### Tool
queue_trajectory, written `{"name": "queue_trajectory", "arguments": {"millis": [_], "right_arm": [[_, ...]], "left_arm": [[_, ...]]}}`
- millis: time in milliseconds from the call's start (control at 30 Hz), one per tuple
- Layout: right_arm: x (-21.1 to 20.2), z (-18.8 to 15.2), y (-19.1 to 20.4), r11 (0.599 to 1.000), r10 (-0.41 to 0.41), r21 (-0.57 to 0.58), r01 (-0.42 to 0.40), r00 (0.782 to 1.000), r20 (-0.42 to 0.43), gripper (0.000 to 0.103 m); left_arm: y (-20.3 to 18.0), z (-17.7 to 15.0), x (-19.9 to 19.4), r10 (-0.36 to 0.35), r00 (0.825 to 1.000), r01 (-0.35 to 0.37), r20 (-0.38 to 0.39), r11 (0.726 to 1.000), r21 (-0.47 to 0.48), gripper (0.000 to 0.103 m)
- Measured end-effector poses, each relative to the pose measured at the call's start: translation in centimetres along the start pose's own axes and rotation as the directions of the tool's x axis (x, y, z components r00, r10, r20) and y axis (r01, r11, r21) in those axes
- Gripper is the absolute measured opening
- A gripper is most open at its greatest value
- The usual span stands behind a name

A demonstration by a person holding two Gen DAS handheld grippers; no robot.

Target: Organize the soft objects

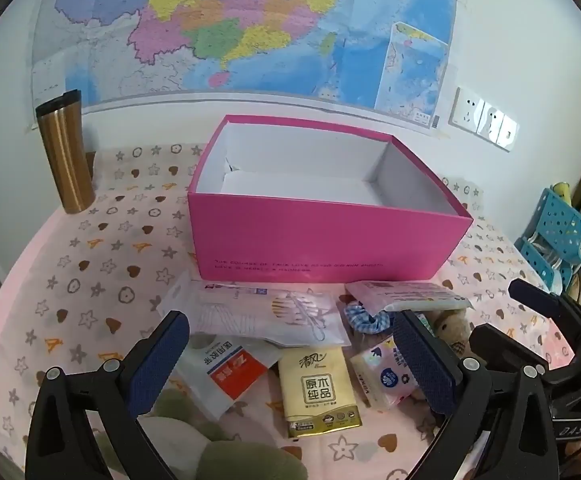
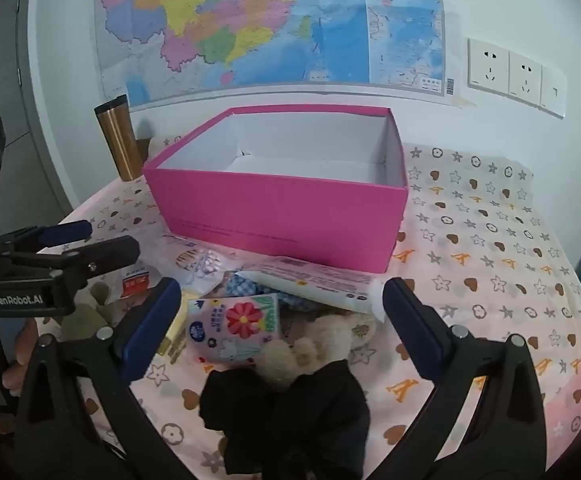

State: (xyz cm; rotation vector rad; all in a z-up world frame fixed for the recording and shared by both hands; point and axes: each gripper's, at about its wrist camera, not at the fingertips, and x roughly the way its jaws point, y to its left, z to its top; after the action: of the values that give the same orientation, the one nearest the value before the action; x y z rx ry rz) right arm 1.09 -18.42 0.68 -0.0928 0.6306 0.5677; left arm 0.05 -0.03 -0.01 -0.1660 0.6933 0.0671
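Pink cloth (image 1: 90,264) printed with stars and hearts covers the table, and a large map (image 1: 250,24) is fixed to the white wall behind it, with wall sockets (image 2: 510,74) mounted to its right. An open pink box (image 1: 322,216) with a white interior is placed at the middle of the table, and nothing is seen inside it. A bronze tumbler (image 1: 66,152) stands upright to the left of the box, well apart from it.

The soft items are heaped on the cloth directly in front of the box. A black cloth bundle (image 2: 286,416) lies nearest the right gripper (image 2: 282,320), with a beige plush toy (image 2: 314,344) touching its far edge. A green and white plush (image 1: 194,436) is seen under the left gripper (image 1: 290,356). A clear bag of cotton swabs (image 1: 274,312) lies against the front of the box, and a long white packet (image 2: 314,280) rests on a blue checked scrunchie (image 1: 366,316). A yellow tissue pack (image 1: 318,388) lies flat between a flowered tissue pack (image 2: 234,328) and a red and white tape packet (image 1: 226,372).

Both grippers are held released, with the jaws spread wide above the heap, and nothing is gripped by either.
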Motion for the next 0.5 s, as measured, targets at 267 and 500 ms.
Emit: {"name": "queue_trajectory", "arguments": {"millis": [267, 500], "right_arm": [[0.4, 0.1, 1.2, 1.000, 0.012, -0.009, -0.012, 1.000, 0.014, 0.101], [0.8, -0.1, 1.4, 0.997, 0.065, 0.032, -0.065, 0.998, 0.007, 0.101]], "left_arm": [[0.2, -0.2, -0.2, -0.005, 1.000, 0.005, 0.006, 1.000, -0.015, 0.103], [0.2, -0.2, -0.5, 0.001, 1.000, -0.001, 0.011, 1.000, -0.008, 0.103]]}}
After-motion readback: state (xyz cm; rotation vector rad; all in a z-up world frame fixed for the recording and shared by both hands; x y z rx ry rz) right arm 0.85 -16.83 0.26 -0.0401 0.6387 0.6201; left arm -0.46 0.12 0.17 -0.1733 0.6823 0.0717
